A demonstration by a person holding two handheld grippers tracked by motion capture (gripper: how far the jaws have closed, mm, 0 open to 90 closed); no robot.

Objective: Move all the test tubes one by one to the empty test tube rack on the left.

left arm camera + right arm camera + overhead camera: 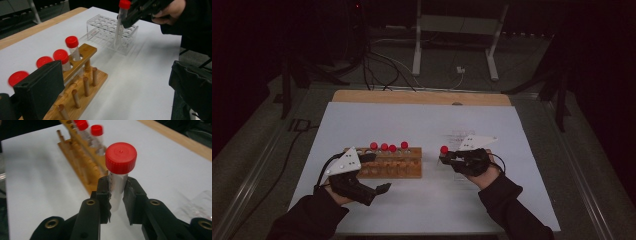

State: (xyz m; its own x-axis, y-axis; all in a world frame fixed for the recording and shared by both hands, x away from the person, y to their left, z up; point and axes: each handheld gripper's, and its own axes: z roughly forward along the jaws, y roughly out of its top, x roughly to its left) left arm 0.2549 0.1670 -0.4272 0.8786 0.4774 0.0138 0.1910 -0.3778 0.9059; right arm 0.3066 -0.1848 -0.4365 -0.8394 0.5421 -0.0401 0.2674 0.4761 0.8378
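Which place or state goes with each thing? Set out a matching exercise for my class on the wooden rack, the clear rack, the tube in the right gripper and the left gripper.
1 wooden rack
2 clear rack
3 tube
4 left gripper

a clamped below its red cap
b no tubes in its holes
c holds four red-capped tubes
d grips nothing, beside the wooden rack

Pairs: 1-c, 2-b, 3-a, 4-d

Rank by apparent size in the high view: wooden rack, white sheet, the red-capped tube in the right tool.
1. white sheet
2. wooden rack
3. red-capped tube, with little more than its cap showing at the right tool
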